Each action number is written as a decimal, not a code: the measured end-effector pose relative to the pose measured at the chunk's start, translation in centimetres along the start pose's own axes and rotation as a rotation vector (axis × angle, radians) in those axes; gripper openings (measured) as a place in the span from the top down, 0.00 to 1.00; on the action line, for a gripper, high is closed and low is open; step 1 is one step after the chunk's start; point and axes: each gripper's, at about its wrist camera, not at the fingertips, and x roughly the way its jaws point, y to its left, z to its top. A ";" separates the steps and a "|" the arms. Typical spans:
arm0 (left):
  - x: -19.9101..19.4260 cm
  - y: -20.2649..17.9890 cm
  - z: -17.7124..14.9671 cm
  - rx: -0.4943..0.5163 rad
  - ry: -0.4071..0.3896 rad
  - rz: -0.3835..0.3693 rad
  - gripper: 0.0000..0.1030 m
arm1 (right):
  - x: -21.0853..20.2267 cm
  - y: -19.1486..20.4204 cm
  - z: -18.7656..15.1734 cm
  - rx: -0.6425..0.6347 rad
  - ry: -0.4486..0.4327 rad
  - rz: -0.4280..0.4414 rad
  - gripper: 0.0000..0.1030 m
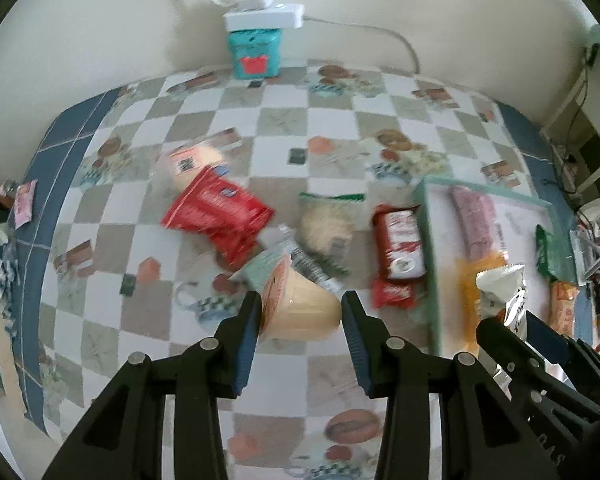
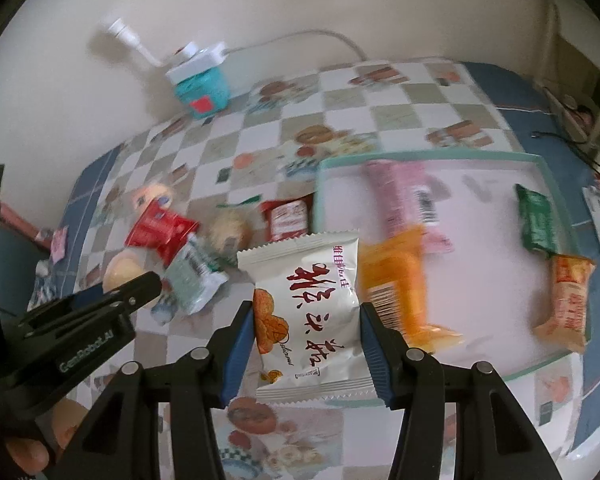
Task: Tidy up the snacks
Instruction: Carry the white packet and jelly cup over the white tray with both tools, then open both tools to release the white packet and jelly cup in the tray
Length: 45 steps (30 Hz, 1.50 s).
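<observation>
Left gripper (image 1: 300,316) pinching a pale pudding cup (image 1: 300,312) between its jaws, above the checkered bench (image 1: 284,120). Right gripper (image 2: 306,332) clamped on a white snack packet (image 2: 308,312), beside the teal-rimmed tray (image 2: 420,157) holding pink, orange and green packets.
</observation>
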 end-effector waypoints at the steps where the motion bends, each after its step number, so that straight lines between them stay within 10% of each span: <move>1: -0.1 -0.5 0.2 0.005 -0.004 -0.004 0.58 | -0.1 -0.5 0.1 0.012 -0.003 -0.001 0.47; 21: 3.1 -13.0 3.3 0.190 -0.038 -0.081 0.58 | -0.4 -14.0 2.2 0.290 -0.042 -0.113 0.47; 45: 8.6 -17.0 4.8 0.234 -0.013 -0.082 0.58 | 4.3 -17.2 3.8 0.336 0.016 -0.159 0.47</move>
